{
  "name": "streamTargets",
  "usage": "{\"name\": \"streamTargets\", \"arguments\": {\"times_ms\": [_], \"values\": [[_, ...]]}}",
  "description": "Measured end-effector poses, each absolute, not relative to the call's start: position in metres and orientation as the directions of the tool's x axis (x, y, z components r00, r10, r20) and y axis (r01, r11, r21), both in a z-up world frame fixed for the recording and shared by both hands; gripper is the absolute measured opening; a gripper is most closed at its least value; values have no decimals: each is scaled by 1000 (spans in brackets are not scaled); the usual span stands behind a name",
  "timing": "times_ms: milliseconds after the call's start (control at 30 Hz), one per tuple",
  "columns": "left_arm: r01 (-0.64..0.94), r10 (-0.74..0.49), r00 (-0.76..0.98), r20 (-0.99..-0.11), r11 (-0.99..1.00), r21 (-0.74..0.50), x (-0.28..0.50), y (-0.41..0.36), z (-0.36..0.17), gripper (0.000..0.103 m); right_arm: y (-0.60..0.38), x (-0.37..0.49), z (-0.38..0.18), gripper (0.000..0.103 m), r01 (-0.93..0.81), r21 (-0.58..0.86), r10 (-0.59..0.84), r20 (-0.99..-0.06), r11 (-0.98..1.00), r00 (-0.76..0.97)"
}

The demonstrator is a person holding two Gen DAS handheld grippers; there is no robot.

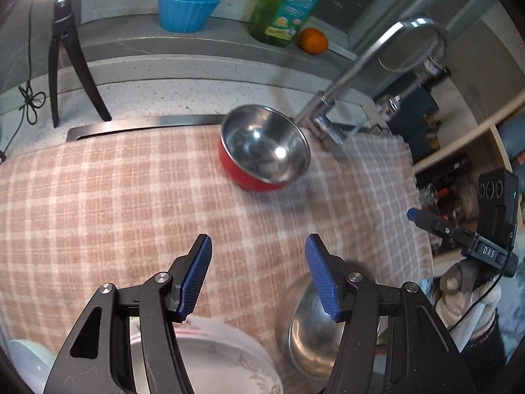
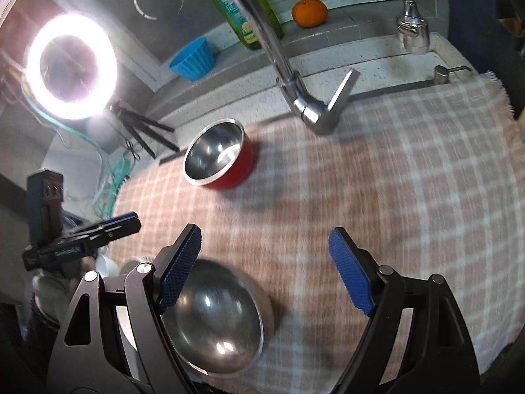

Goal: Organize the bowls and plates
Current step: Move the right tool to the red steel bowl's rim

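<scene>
Both the left claw (image 1: 258, 246) and right claw (image 2: 265, 236) gape empty, red bowl (image 1: 264, 151) well ahead.

The left gripper (image 1: 258, 241) is built of matte black linkage arms with triangular cut-outs, joined by round silver screws; 2 are seen on each side. Its 2 fingers (image 1: 197, 275) are faced with ribbed blue pads. The right gripper (image 2: 265, 233) is made the same way, with blue textured pads on black arms and silver pivot screws. In the left wrist view, the right unit is seen from the side: a black body lettered "DAS" in white, a black box with 3 round ports and a small green light, and a thin black cable. A light knitted glove (image 1: 459, 298) is worn beneath it.
</scene>
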State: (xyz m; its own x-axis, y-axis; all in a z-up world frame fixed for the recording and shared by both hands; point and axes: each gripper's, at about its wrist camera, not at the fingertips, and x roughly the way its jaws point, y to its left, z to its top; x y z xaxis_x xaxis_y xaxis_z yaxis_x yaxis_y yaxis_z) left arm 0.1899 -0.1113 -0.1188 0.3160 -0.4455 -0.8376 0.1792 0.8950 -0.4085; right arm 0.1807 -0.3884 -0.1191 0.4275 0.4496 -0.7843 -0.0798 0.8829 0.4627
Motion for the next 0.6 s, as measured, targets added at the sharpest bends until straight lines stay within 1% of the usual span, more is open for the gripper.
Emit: {"name": "streamTargets", "arguments": {"times_ms": [133,333,567,600], "values": [[124,-464,317,-827,885,-449,211,-108,-127,59,-390,208,-126,83,-69,518,498,-764,852,410],[87,-448,323,-834,891,-445,241,-112,-137,59,-379,236,-138,83,-86,554,540,-747,828,386],[26,-429,316,-846,895,-445,271,-111,-153,59,-360,267,-152,82,-120,544,549,-761,830,347],[19,-428,313,-848,895,-445,274,-111,-155,58,-359,271,-154,80,-118,548,552,-760,828,344]]}}
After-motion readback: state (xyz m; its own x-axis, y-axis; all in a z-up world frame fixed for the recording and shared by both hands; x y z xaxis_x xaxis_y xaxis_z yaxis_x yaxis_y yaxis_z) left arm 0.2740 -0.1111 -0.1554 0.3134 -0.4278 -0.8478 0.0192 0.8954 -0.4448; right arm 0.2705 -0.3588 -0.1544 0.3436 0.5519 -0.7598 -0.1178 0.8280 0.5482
